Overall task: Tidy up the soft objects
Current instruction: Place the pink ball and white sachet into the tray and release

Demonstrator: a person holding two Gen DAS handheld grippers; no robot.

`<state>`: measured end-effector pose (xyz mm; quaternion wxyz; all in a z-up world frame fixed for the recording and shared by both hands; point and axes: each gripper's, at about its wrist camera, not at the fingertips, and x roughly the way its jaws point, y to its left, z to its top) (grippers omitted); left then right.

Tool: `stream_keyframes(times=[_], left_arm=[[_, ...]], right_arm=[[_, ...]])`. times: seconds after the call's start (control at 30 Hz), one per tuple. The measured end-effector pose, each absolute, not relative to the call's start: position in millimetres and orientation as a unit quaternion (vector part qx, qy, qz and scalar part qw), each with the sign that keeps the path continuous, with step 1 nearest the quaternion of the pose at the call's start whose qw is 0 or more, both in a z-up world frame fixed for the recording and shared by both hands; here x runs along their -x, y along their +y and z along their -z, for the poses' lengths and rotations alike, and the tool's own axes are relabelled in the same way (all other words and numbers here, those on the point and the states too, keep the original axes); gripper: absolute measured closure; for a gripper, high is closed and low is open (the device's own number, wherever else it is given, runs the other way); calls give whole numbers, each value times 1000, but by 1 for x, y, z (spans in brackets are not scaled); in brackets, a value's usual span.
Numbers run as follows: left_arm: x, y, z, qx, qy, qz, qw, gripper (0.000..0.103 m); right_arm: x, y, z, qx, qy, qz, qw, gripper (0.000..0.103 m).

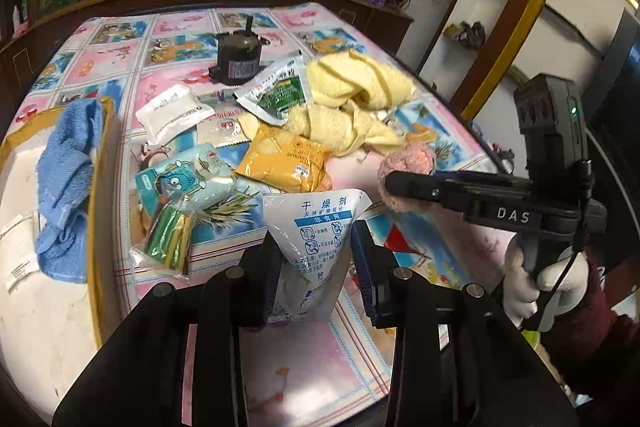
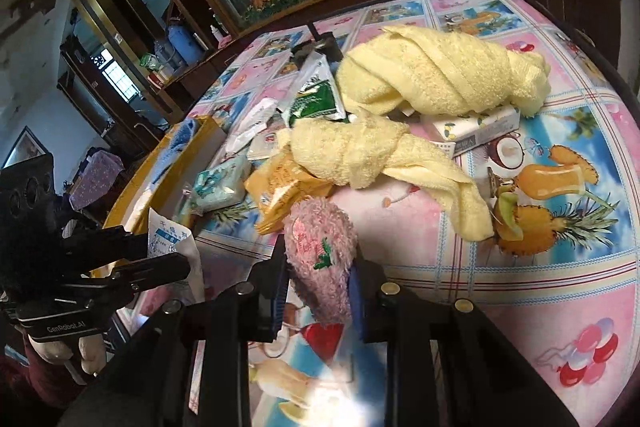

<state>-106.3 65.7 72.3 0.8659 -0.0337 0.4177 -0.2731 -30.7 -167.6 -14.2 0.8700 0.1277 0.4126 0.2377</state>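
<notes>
So, left gripper (image 1: 314,259) is clamped on a white desiccant pouch (image 1: 316,227) w/ blue print, pouch upright between the fingers, held just above the tablecloth (image 1: 304,379). Right gripper (image 2: 320,279) is clenched on a pink fuzzy soft item (image 2: 320,251) w/ a small green embroidered bit; in the left wrist view that same pink piece sits at approx 3 o'clock, pinched at the tip of the right tool. Around them, lots of clutter: directly at 12 o'clock of the pouch lies an orange snack packet (image 1: 282,163), and beyond it a yellow towel (image 1: 356,87) bunched in two twisted lumps, touching the packet. At approx 11 o'clock there's a teal cartoon packet (image 1: 184,179) and a clear bag w/ green sticks (image 1: 168,239) just beside it, both near the left fingers. Farther at 11–12 o'clock: white sachet (image 1: 174,111), green-and-white foil sachet (image 1: 280,87) leaning on the towel, and a dark cylindrical device (image 1: 238,55) standing well back. At 9 o'clock a yellow-rimmed box (image 1: 100,187) holds a blue towel (image 1: 66,179) draped over its rim, plus a white paper slip inside. From the right wrist view, the orange packet is at 11 o'clock just beyond the pink item, the yellow towel at 12–1 o'clock, w/ a white carton (image 2: 476,127) tucked partly under the towel's far lump. Person's white-gloved hand (image 1: 540,283) grips the right tool's handle.
</notes>
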Motion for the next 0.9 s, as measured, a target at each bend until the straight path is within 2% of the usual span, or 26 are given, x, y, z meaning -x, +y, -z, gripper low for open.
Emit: stream_keyframes(times=[0.23,0.47,0.63,0.9], left_arm=[[140,140,-131,105,350,251,896,70],[143,226,-153,108,325,148,928,69],[119,271,-140,108,336,89,931,69],[41,305,-89,127,391,70,909,69]], right_arm=[[56,-125,-33,-95,381,-290,872,78],[57,-50,-75,-64,360,-360,859,78],[40,18,-85,-37,366,-395,842,78],[-4,105,-27,-19,438,-397,806,78]])
